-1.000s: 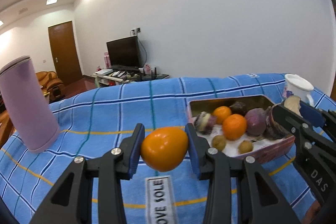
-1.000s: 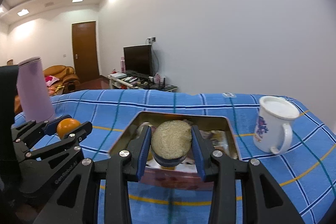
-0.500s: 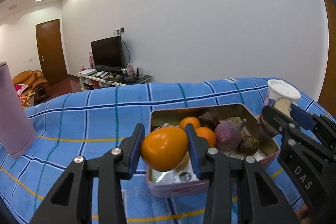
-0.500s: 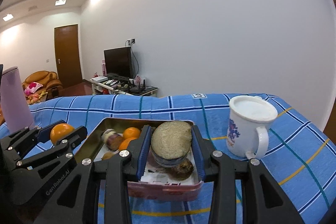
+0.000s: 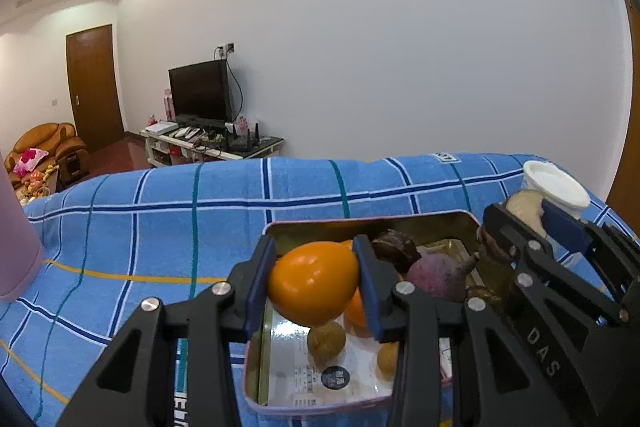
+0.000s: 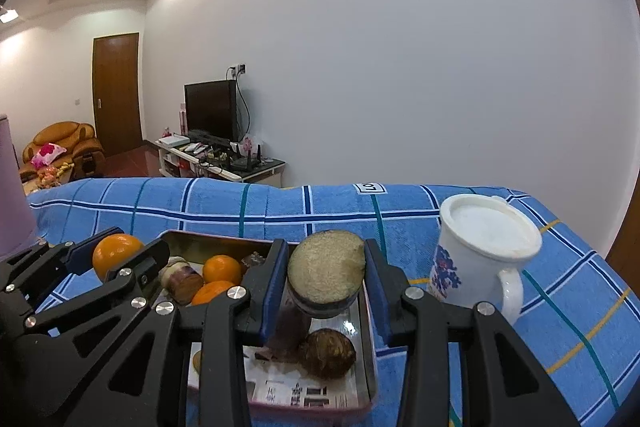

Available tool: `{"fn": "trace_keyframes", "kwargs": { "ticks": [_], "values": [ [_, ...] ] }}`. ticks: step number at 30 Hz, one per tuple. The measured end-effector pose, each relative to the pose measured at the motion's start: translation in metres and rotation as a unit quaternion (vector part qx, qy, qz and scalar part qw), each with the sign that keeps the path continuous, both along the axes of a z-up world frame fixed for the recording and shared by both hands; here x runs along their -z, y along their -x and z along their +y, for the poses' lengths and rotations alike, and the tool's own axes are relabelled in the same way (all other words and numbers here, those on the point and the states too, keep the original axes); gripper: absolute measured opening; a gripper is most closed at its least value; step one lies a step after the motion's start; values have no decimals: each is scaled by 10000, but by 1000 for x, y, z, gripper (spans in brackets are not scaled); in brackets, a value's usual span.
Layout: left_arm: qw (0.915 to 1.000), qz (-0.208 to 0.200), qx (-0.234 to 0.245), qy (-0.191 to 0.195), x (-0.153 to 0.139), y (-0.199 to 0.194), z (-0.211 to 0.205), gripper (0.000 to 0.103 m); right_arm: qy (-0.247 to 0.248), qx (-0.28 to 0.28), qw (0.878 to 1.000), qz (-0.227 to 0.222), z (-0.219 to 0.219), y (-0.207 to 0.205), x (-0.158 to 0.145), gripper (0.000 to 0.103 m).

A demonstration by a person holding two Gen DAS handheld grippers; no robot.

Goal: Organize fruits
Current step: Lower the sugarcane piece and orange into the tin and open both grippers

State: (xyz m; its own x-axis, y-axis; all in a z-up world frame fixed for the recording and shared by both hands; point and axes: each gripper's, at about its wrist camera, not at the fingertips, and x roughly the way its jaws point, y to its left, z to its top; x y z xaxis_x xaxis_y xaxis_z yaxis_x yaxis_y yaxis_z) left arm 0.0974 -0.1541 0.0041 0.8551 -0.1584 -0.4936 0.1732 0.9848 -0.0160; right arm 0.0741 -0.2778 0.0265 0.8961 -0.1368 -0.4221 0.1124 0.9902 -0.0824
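Note:
My left gripper (image 5: 314, 285) is shut on a large orange fruit (image 5: 312, 283) and holds it over the left part of a pink metal tin (image 5: 280, 409). The tin holds small oranges (image 6: 221, 269), a purple root (image 5: 438, 277), brown round fruits (image 5: 326, 341) and a printed sheet. My right gripper (image 6: 326, 283) is shut on a cut purple-skinned piece with a pale face (image 6: 326, 271), above the tin's right side (image 6: 370, 355). Each gripper shows in the other's view: the left one (image 6: 116, 259), the right one (image 5: 528, 215).
A white mug (image 6: 480, 255) with blue print stands right of the tin on the blue checked cloth (image 5: 160, 227). A tall lilac cylinder (image 5: 14, 247) stands at the far left. Behind the table are a TV stand, a door and a sofa.
Both grippers have moved over the tin with their loads still held. The left one came from the left of the tin; the tin now lies right under both.

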Motion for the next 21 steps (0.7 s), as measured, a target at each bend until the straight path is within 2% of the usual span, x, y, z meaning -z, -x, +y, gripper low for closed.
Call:
{"fn": "trace_keyframes", "kwargs": {
  "ticks": [6,12,17,21],
  "values": [
    [9998,184,39,58,7,-11,-2,42,-2,-35,9998,204,0,-17,7,40],
    [9994,335,77,60,10,-20,-6,42,156,-39,9997,200,3,-21,8,40],
    [9988,481,17,41,13,-27,-7,42,35,-140,9997,174,0,-25,6,40],
    [9986,530,-4,30,15,-28,-5,42,-246,-372,9988,222,-4,-28,6,40]
  ]
}}
